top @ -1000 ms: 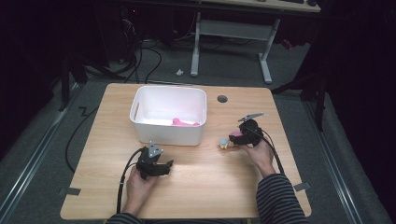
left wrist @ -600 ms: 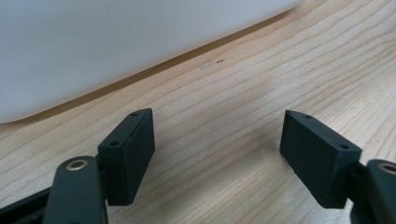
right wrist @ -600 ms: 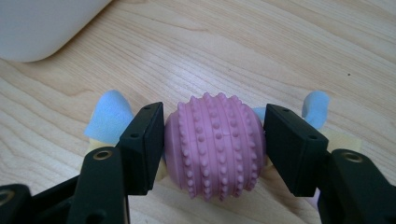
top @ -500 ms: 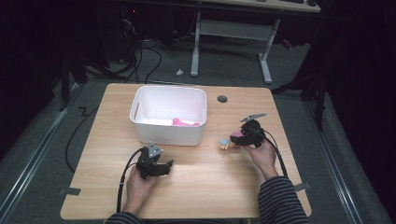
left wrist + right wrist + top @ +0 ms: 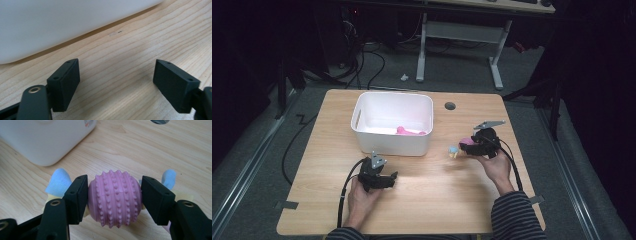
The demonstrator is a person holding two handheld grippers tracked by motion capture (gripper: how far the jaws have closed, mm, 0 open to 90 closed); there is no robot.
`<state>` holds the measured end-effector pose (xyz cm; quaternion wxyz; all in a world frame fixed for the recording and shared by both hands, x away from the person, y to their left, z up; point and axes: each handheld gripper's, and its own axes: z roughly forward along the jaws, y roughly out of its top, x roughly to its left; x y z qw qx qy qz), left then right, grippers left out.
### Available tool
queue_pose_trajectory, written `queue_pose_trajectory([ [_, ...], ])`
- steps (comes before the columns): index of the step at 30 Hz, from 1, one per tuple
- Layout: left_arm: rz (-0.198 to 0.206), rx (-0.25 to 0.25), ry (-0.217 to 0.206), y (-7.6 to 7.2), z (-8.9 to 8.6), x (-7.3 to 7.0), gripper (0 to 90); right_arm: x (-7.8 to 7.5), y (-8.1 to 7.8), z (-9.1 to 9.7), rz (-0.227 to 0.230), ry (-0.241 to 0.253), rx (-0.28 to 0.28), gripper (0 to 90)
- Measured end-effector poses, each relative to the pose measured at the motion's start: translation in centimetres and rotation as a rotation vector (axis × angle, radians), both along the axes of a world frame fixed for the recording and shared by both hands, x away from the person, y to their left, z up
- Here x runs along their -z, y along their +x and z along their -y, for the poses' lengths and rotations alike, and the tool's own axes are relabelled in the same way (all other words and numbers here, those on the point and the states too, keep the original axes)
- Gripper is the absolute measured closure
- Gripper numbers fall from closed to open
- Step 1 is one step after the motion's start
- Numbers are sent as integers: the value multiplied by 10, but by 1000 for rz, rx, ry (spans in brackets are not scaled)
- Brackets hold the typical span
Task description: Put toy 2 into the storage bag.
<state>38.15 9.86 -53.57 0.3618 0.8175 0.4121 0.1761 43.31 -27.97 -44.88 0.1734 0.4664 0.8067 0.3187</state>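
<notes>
A pink knobbly ball toy with pale blue and yellow ends sits between the jaws of my right gripper, which is shut on it. In the high view the right gripper holds the toy just above the table, to the right of the white bin. My left gripper rests near the bin's front wall. The left gripper has just been opening its jaws; they stand wide apart over bare wood with nothing between them.
Another pink object lies inside the bin. A round cable hole sits in the wooden table behind the right gripper. The bin's wall is close ahead of the left jaws. Cables and desk legs are on the floor beyond.
The right hand has lifted slightly with the pink toy in its jaws. The left hand has stayed in place.
</notes>
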Motion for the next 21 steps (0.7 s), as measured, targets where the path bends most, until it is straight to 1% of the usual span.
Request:
queue_pose_trajectory([
  [3,-1,4,1,0,0,0,206,-6,-2,1,6,15,-5,408],
  [5,-2,6,2,0,0,0,198,-9,-2,3,-3,29,-3,408],
  [8,-3,8,2,0,0,0,193,-11,-4,4,-7,20,-1,409],
  [11,-3,8,2,0,0,0,192,-13,-6,6,-10,39,3,409],
  [14,-4,8,2,0,0,0,190,-16,-6,6,-11,40,-4,410],
  [19,-7,12,-1,1,0,0,182,-27,-8,2,6,63,-20,410],
  [21,-7,12,-1,1,0,0,182,-31,-9,0,12,58,-22,411],
])
